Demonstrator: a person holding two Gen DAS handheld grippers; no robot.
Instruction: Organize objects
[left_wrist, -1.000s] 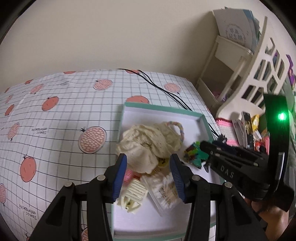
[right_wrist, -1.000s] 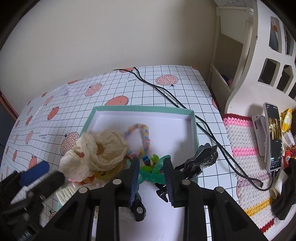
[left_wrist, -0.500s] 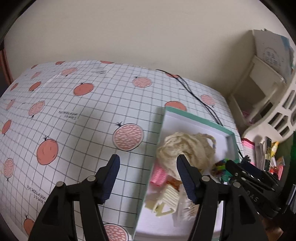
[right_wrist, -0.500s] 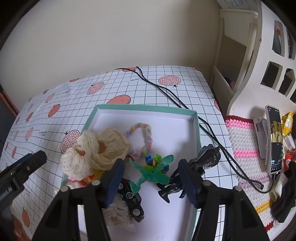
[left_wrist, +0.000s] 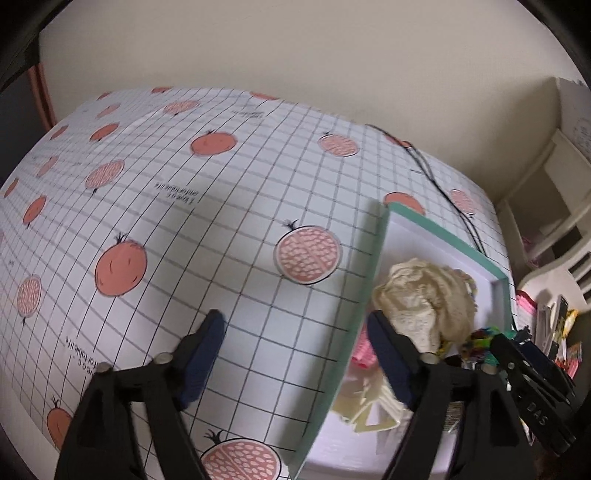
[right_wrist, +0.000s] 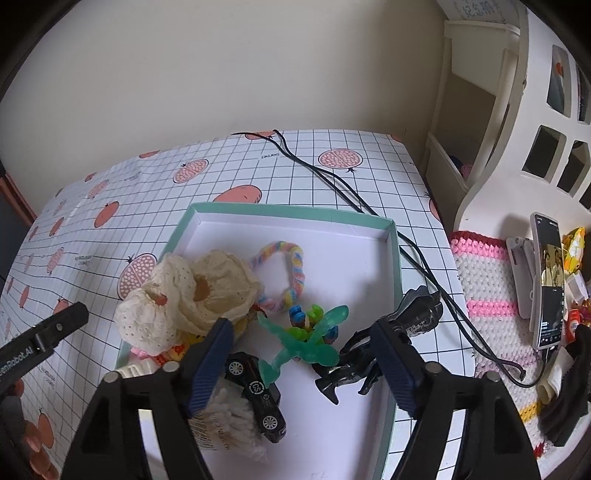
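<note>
A white tray with a teal rim (right_wrist: 295, 212) holds cream lace scrunchies (right_wrist: 192, 291), a rainbow braided hair tie (right_wrist: 291, 266), a translucent green toy (right_wrist: 306, 343), a black toy car (right_wrist: 255, 391) and a black figure toy (right_wrist: 417, 310). My right gripper (right_wrist: 301, 334) hovers over the tray, its jaws opening; the green toy lies between them and the pads are off it. My left gripper (left_wrist: 295, 332) straddles the tray's left wall (left_wrist: 354, 325), jaws opening and holding nothing. The lace scrunchies (left_wrist: 424, 295) lie just beyond its right finger.
A black cable (right_wrist: 332, 181) runs across the pomegranate-print tablecloth (left_wrist: 184, 221) past the tray's right side. To the right lie a pink-and-white crochet mat (right_wrist: 484, 280), a phone on a stand (right_wrist: 550, 288) and a white shelf unit (right_wrist: 498, 110). The wall stands close behind.
The right jaws have spread wide off the green toy, which now lies in the tray. The left gripper has swung left from over the tray's contents to its left wall, opening wider.
</note>
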